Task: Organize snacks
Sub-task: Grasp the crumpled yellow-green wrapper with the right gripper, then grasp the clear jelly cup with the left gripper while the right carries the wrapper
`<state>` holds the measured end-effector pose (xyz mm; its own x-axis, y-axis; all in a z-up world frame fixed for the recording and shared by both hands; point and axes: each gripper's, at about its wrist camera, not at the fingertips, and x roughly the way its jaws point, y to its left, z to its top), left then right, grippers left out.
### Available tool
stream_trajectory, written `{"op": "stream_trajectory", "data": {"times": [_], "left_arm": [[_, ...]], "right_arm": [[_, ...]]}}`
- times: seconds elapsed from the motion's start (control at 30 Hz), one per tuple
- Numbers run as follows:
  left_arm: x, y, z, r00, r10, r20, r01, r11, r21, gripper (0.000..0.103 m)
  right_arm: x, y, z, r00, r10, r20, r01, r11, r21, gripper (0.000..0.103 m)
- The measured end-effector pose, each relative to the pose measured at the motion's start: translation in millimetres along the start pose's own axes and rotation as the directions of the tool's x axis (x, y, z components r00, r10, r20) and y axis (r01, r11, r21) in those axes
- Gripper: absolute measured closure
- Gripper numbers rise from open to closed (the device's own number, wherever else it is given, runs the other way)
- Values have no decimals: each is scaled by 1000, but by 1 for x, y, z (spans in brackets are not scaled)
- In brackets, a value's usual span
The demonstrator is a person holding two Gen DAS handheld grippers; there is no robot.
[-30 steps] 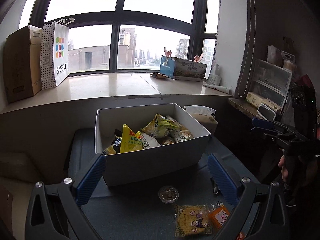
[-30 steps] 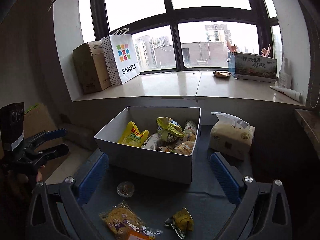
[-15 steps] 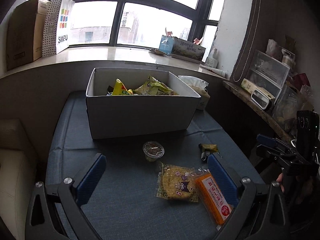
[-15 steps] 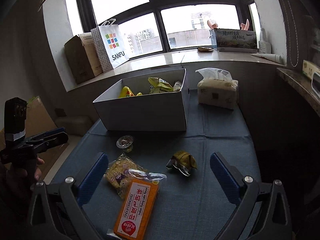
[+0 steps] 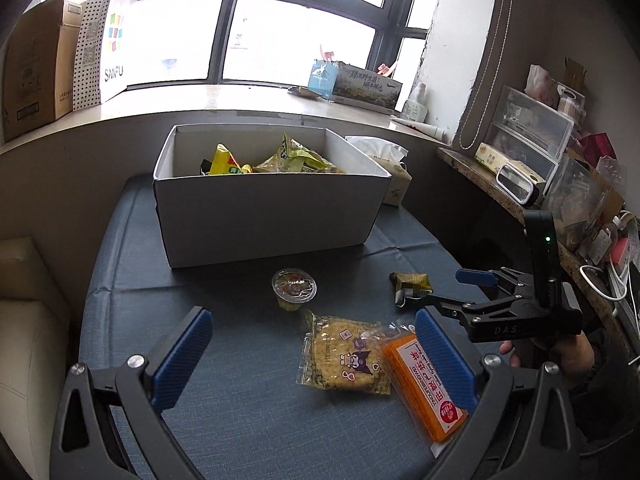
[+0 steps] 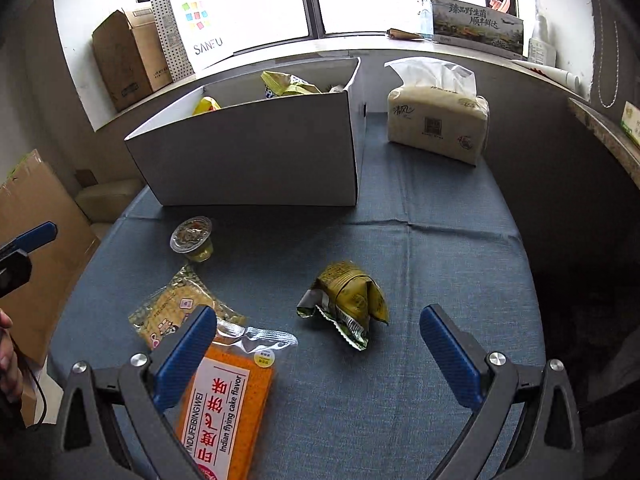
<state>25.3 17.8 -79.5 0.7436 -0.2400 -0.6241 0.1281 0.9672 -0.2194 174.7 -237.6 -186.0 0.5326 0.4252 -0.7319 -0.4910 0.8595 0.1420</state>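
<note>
Our left gripper [image 5: 314, 354] and right gripper [image 6: 318, 346] both hang with jaws wide apart, empty. Nearest us lies the orange cake pack [image 6: 228, 396], then the crumpled green packet [image 6: 346, 296] and jelly cup [image 6: 193, 238], with the white box [image 6: 256, 152] beyond.

- Box [image 5: 264, 216]: on the table [image 5: 240, 420], at its far side, below the windowsill [image 5: 224, 98]; snack bags [image 5: 280, 158] inside.
- Tissue pack [image 6: 438, 118]: on the table, just right of the box.
- Jelly cup [image 5: 294, 290]: on the table, in front of the box.
- Biscuit packet [image 5: 344, 356]: nearer than the cup.
- Cake packet [image 5: 424, 380]: touching the biscuit packet's right edge.
- Crumpled wrapper [image 6: 346, 298]: right of the cup, apart from both packets.
- Paper bag [image 6: 192, 26] and carton [image 6: 128, 58]: on the windowsill, left.
</note>
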Motion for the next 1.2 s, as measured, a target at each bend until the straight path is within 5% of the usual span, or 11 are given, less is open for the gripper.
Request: {"op": "stream_trajectory", "data": {"times": [0.33,0.37,0.4,0.43,0.53,0.8,0.9,1.2], "left_arm": [[0,9,-2,1000,12,-7,-12,1000,-15,0],[0,9,-3,1000,11,-10,-12,1000,-17,0],[1,9,-3,1000,15,-11,-15,1000,-17,0],[1,9,-3,1000,17,-12,-17,1000,-16,0],[4,9,-4,1000,16,-20,-16,1000,-17,0],[24,6,3,999,-16,-46,16,1000,4,0],[45,5,11,998,23,-62,-23,1000,14,0],[137,2,19,972,61,-228,-47,997,68,1]], "right_arm": [[52,1,6,996,-27,-82,26,1000,-16,3],[54,-1,5,996,-13,-83,13,1000,-7,9],[55,-1,4,996,-40,-80,39,999,-12,33],[53,1,4,995,-69,-70,67,997,-33,45],[50,-5,3,997,-9,-71,9,1000,-7,54],[19,-15,4,998,56,5,-56,998,28,54],[-6,-18,5,996,77,51,-79,996,48,54],[-49,-23,-6,989,92,114,-100,992,71,54]]}}
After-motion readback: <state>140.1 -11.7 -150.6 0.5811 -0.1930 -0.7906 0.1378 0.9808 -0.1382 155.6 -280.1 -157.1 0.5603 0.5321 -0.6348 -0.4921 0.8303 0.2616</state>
